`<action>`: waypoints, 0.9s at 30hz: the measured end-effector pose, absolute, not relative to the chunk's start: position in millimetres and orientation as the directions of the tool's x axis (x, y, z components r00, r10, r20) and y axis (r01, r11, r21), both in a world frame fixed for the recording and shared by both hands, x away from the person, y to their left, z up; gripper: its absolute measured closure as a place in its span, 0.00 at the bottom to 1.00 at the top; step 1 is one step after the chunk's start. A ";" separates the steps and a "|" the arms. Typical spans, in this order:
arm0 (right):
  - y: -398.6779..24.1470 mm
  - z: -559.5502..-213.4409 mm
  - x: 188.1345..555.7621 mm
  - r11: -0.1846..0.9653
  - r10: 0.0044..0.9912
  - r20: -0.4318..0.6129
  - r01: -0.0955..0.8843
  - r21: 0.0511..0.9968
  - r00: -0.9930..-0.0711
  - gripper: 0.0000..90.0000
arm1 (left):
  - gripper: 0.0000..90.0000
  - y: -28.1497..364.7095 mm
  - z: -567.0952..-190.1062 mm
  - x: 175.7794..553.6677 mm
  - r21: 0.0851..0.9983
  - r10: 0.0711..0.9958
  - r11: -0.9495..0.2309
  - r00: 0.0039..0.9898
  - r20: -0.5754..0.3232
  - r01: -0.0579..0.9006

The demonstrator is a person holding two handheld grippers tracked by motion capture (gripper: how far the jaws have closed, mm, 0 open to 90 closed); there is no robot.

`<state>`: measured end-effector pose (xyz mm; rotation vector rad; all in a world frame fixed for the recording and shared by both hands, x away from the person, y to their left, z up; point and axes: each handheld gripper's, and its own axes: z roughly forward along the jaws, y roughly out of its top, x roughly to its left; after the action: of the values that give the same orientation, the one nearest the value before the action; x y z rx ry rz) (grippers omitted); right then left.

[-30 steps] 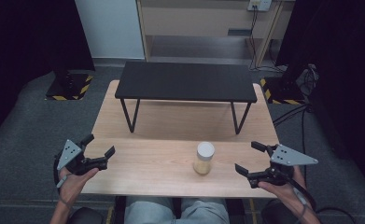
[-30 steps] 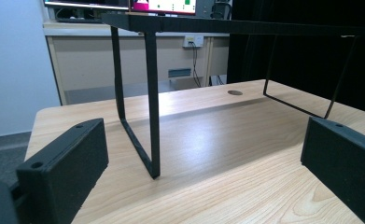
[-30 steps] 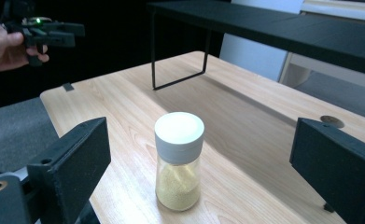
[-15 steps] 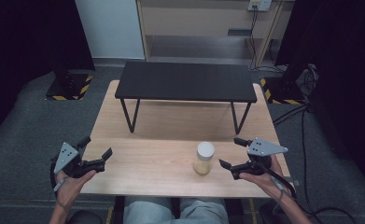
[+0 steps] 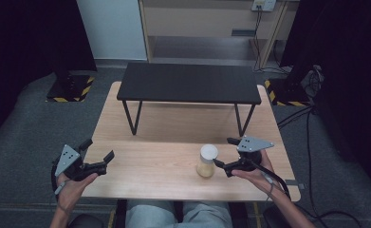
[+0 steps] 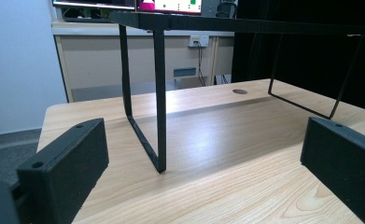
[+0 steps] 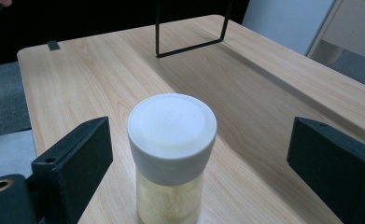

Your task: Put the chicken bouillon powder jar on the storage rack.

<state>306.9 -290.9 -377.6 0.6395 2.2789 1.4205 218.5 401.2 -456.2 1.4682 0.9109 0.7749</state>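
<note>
- Both fingers of the right gripper (image 5: 223, 152) were spread wide, and the jar (image 7: 171, 154) stood between them without touching.
- Fingers of the left gripper (image 5: 98, 151) were wide apart too, with nothing in them.
- That jar had a white lid (image 7: 171, 122) and yellow stuff inside.
- It stood upright on the wooden table (image 5: 145, 166), near the front edge.
- One hand (image 5: 255, 172) held the right gripper just beside the jar.
- At the back of the table stood a black shelf (image 5: 189, 83) on thin legs.
</note>
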 end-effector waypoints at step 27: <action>-247.4 -386.3 338.7 0.493 0.498 -0.069 0.217 0.843 -0.864 0.34 | 0.00 402.2 -456.3 218.5 0.995 0.878 -0.017 0.478 -0.033 0.100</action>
<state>338.7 -247.4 -386.3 0.6029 2.4371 1.3116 218.5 402.2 -456.3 1.4712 0.9038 0.7766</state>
